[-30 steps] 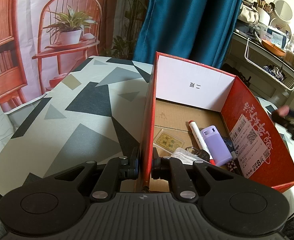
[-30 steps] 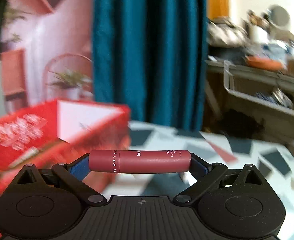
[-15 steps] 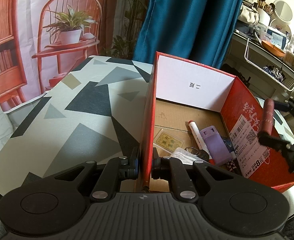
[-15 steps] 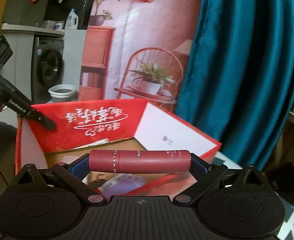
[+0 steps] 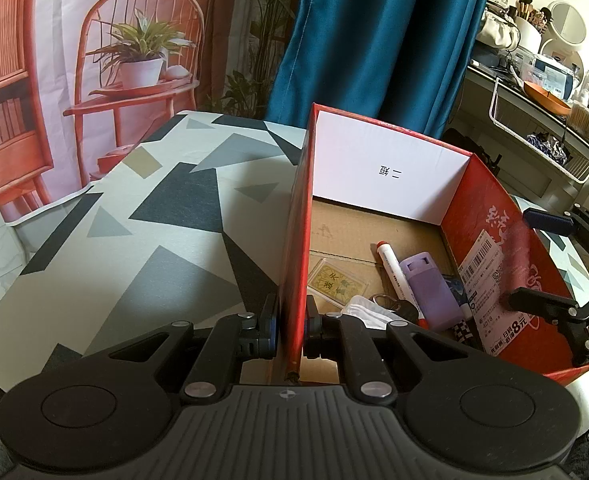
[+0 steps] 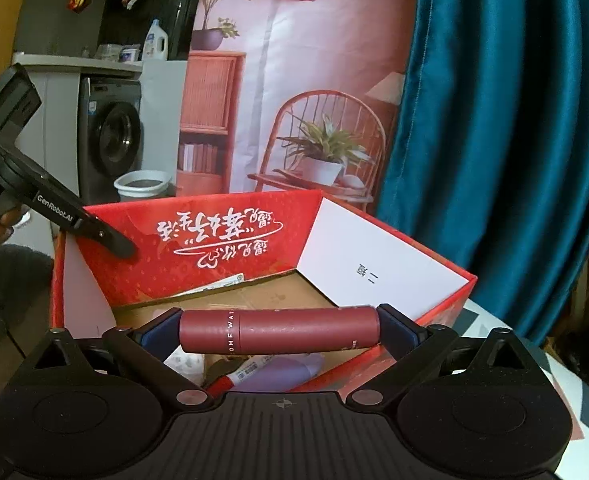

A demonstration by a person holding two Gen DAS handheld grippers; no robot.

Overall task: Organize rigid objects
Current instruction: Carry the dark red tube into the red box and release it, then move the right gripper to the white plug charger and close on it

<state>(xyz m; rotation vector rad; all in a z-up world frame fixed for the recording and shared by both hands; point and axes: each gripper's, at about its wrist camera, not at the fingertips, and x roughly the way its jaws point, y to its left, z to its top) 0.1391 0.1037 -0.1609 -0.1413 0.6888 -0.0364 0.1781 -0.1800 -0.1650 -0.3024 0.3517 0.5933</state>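
**Inspector:** Fingers first. Those of the right gripper [image 6: 282, 330] are clamped end to end on the maroon tube [image 6: 278, 330], one pad on each flat end, the tube lying crosswise and level between them. It hangs above the near wall of the red box [image 6: 222, 236], over the opening and not yet inside. The left gripper [image 5: 291, 326] is closed tight on the box's side wall, one finger inside, one outside — pinning the box in place, I judge.

**Clerk:** Progress?

**Inspector:** Partly done. Several items already lie on the box floor: a white marker [image 5: 394, 274] with a red cap, a lilac case [image 5: 428, 290] touching it, a flat gold card [image 5: 336, 284] apart to the left, a bunch of keys [image 5: 394, 306] and a clear wrapper [image 5: 360, 310] near the front. The tube remains to be lowered and released. Whether further objects wait outside the box, I cannot tell; the visible stretch of table [image 5: 134, 240] shows none.

**Clerk:** Materials?

**Inspector:** Tube: a smooth, matte cylinder with a seam where cap meets body and fine white lettering — rigid, and held by its ends it should roll once freed. Box: glossy red printed card outside, white on one end panel, raw brown corrugated floor, thin walls that may flex. Lilac case: matte plastic, rounded block with a stepped cap. Card: flat and glossy. Table covering: smooth cloth printed with grey and black triangles.
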